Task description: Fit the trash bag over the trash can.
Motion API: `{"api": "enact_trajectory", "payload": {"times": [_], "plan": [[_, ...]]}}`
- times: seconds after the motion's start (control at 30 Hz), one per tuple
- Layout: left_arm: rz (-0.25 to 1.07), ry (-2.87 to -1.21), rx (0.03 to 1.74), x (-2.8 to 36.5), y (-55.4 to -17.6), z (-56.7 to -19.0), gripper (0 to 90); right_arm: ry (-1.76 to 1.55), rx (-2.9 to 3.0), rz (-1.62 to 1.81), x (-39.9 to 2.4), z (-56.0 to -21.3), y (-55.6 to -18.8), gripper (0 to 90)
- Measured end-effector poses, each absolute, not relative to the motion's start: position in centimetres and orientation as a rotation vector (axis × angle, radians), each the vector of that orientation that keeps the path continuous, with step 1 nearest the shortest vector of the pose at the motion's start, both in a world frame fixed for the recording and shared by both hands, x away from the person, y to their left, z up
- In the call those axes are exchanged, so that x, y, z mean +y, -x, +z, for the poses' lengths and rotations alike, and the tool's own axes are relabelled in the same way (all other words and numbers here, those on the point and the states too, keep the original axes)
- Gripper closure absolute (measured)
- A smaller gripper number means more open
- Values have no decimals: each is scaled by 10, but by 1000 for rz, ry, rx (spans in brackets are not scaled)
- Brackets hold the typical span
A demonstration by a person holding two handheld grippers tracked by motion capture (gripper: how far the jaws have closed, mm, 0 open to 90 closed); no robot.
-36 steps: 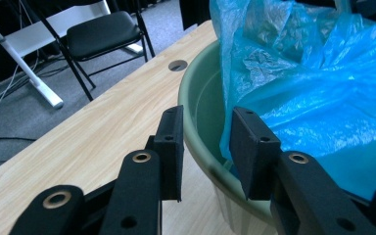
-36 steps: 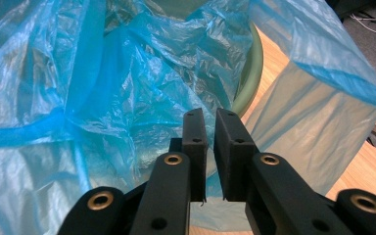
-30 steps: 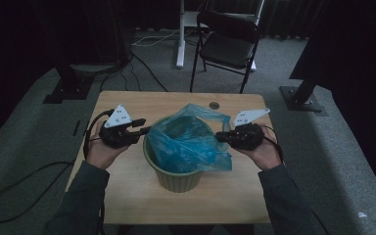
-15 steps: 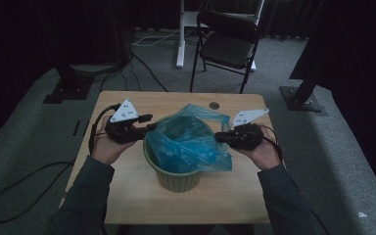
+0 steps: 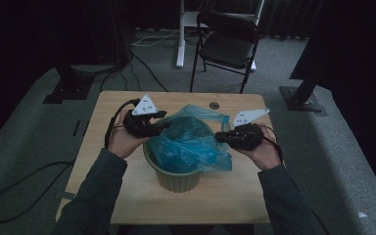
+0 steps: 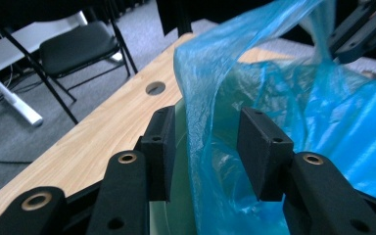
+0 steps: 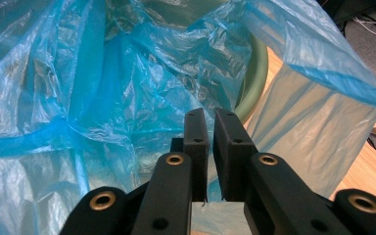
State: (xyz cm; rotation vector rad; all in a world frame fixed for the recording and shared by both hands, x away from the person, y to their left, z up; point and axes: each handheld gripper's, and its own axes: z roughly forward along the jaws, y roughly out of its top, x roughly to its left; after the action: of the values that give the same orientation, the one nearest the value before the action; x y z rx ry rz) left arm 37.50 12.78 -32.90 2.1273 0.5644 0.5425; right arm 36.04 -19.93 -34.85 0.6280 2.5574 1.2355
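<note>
It looked like a dim lab or recording studio rather than a home. A small wooden bench (image 5: pixel 127 196) stood alone on grey carpet (image 5: pixel 39 137), with black stand bases (image 5: pixel 68 88) at either side, cables (image 5: pixel 10 196) trailing across the floor, a black folding chair (image 5: pixel 225 46) and a white desk leg (image 5: pixel 180 34) behind.

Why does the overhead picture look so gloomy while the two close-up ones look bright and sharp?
The high view is dim, its edges falling into black, and the blue bag is soft in detail. The left gripper view is brighter; the bag is crisp, the chair slightly soft. The right gripper view catches pale sheen on the plastic.
</note>
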Motion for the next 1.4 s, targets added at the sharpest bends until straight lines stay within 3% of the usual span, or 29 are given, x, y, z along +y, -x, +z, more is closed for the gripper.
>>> {"api": "enact_trajectory", "payload": {"times": [0.2, 0.23, 0.37, 0.47, 0.77, 1.4], "plan": [[596, -2171, 623, 123, -383, -338, 697, -649, 2547, 1235, -199, -350, -362, 724], [601, -2177, 626, 124, -385, -338, 764, -666, 2539, 1233, -199, -351, -364, 700], [630, -2182, 658, 128, -387, -340, 856, -696, 2538, 1236, -200, -352, -367, 698], [634, -2171, 676, 132, -388, -341, 883, -697, 2552, 1239, -199, -353, -369, 751], [636, -2154, 748, 147, -395, -350, 892, -728, 2542, 1218, -197, -356, -379, 892], [560, -2156, 900, 170, -414, -381, 892, -818, 2510, 1202, -197, -370, -397, 900]]}}
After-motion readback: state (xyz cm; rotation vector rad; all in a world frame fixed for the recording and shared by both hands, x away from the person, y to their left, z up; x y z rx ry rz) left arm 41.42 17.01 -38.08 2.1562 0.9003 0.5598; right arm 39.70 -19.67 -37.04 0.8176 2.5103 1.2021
